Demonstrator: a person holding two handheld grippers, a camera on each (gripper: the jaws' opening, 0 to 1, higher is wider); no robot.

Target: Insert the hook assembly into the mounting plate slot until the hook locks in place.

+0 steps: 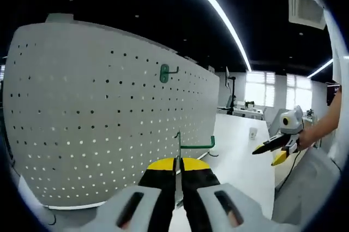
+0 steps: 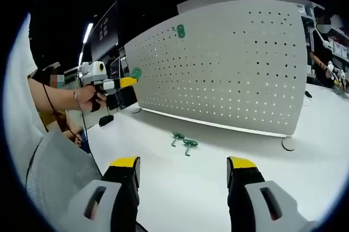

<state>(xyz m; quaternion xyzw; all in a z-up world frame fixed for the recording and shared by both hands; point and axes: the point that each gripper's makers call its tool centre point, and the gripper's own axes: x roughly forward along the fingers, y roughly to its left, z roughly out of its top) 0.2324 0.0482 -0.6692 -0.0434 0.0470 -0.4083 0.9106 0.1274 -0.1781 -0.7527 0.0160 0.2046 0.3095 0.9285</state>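
A tall white perforated metal pegboard (image 2: 229,68) stands upright on the smooth white surface (image 2: 180,183), its face dotted with regular rows of small round holes. One green hook with a rounded plate (image 1: 165,72) already hangs high on the board. The left hand-held gripper (image 1: 178,180), level and aimed along the board, has its yellow-tipped black jaws pressed together on a green bent-wire hook (image 1: 193,146), whose base is hidden between them. The right hand-held gripper (image 2: 182,169) hovers low with jaws spread apart. Two small green hooks (image 2: 184,142) lie on the surface near the board's foot, their shapes hard to make out.
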